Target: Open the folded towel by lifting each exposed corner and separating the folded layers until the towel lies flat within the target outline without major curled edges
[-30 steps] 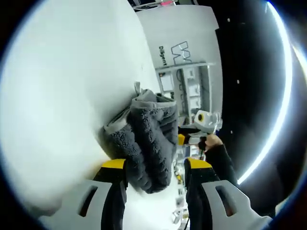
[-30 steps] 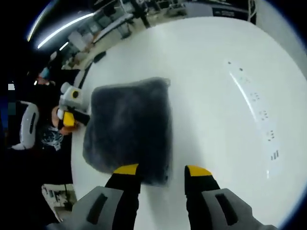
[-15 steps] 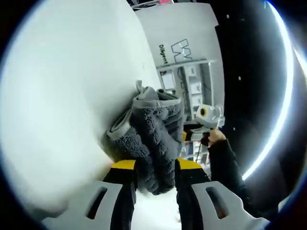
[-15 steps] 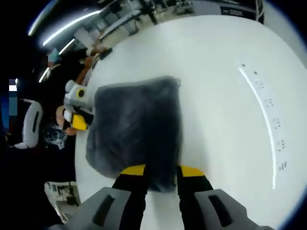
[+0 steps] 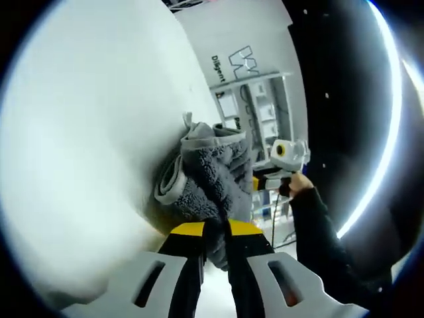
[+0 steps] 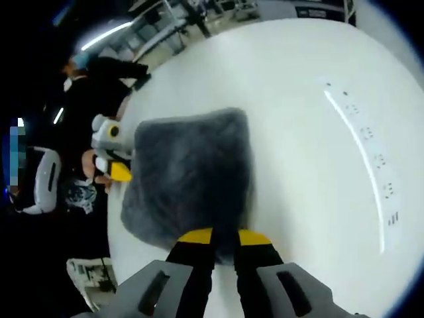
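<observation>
both grippers closed onto towel [image 6: 189, 175] corners, left gripper [image 5: 216, 230] view showing layers

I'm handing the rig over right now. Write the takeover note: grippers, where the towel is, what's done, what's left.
Left gripper: shut on the towel, pinching its near edge where the folded layers show.
Right gripper: shut on the towel at its near edge.
Towel: grey, folded into a thick square, lying on the white table. Dashed marks run across the table to one side of it.
Done: both edges gripped.
Left: lift the corners, separate the layers, spread the towel flat in the outline, smooth out curls.
</observation>
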A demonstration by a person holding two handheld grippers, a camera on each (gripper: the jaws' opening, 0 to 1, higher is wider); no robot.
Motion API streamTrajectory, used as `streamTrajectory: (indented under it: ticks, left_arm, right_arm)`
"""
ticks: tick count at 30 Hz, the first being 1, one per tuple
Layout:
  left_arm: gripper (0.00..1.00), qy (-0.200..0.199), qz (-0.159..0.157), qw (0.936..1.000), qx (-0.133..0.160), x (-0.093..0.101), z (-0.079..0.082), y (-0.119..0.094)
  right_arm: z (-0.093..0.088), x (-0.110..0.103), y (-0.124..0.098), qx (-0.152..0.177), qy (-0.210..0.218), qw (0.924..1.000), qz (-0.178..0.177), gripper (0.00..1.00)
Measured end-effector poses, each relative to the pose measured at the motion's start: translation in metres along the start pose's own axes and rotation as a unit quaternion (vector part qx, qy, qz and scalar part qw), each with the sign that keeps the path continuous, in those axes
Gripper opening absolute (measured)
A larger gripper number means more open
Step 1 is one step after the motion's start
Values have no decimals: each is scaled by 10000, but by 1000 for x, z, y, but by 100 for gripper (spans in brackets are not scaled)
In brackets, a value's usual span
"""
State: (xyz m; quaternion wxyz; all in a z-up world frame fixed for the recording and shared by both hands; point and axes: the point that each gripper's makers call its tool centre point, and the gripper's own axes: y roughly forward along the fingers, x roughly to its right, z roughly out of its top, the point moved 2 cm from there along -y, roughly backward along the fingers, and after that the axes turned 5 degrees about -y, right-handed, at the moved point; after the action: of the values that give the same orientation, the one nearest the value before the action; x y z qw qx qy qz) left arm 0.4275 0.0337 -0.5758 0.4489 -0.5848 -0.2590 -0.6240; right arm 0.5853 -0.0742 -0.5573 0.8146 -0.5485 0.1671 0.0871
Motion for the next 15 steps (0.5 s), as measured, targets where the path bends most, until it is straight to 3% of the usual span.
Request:
streamTrajectory:
  ticks: [12,15]
  left_arm:
    - [5,236,-90,9990,-359,1,19,1]
    - [4,394,-111,9984,-389,3,23,2]
  right_arm:
    - [-7,-12,1,56,99,9999,7,5]
    - [-7,-12,0,191,347,9992,-32,5]
